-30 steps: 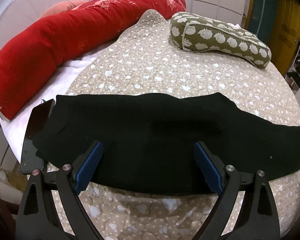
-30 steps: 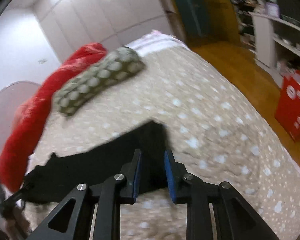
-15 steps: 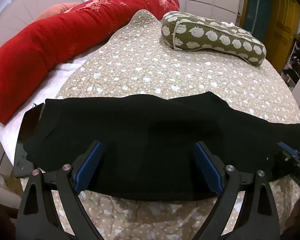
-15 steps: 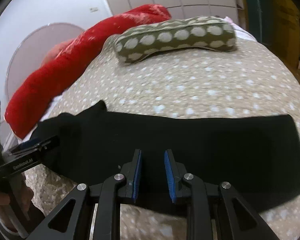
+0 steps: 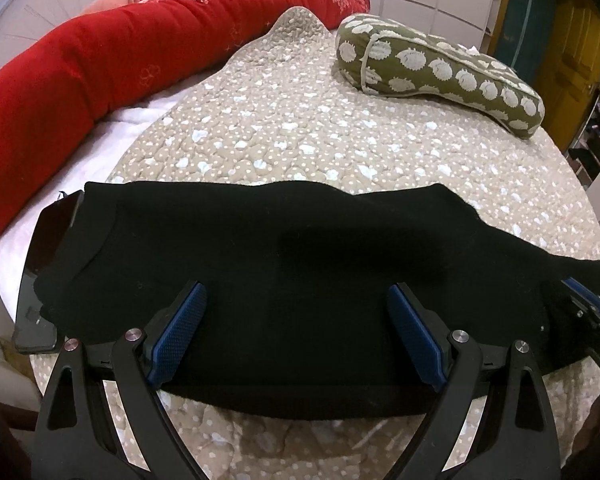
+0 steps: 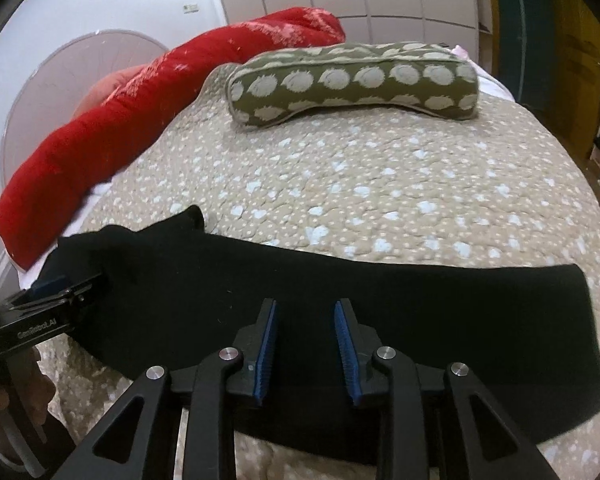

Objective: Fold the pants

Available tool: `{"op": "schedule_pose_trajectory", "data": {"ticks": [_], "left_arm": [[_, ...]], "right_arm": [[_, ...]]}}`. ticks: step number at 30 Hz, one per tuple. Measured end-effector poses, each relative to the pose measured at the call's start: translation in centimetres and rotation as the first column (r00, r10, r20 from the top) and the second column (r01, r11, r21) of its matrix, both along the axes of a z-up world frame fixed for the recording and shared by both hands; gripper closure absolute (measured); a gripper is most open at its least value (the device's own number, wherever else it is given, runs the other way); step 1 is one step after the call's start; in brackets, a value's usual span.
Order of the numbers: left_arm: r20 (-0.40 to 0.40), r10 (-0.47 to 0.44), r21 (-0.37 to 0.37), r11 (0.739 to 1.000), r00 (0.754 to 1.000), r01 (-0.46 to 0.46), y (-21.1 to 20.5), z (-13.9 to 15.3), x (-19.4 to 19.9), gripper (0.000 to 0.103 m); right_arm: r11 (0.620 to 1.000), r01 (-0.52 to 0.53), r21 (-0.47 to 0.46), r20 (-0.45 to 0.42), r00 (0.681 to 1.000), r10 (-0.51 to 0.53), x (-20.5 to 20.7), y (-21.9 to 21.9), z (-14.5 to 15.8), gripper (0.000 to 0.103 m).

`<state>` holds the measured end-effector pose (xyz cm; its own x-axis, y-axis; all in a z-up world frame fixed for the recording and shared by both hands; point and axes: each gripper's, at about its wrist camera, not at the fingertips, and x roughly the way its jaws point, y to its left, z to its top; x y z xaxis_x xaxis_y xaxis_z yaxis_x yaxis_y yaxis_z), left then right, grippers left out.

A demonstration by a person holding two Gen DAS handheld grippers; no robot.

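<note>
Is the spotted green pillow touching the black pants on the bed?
Apart. The right wrist view shows a wide strip of bare quilt between the green pillow and the black pants; the left wrist view shows the same gap.

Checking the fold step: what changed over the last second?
The right gripper swung across from the pants' end to their near edge, now entering the left view. Its fingers have just been opening, astride the cloth without pinching it. The left gripper stayed wide open over the pants; red bolster and green pillow unmoved.
</note>
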<state>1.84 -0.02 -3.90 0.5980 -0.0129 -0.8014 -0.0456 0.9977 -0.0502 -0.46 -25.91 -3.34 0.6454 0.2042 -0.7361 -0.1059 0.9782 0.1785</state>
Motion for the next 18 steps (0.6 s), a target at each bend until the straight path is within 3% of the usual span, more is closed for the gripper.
{"op": "schedule_pose_trajectory", "data": {"ticks": [8,18], "left_arm": [[0.007,-0.005,0.000,1.000,1.000,0.005,-0.1,0.5,-0.9,0.011],[0.012,-0.014,0.002,1.000,1.000,0.014,-0.2,0.5,-1.8,0.011]], "right_arm": [[1.000,0.022,0.005,0.007,1.000,-0.022,-1.9,-1.1,0.6,0.071],[0.997,0.076,-0.017,-0.034,0.996,-0.077,-3.8,-3.6,-0.9,0.070]]}}
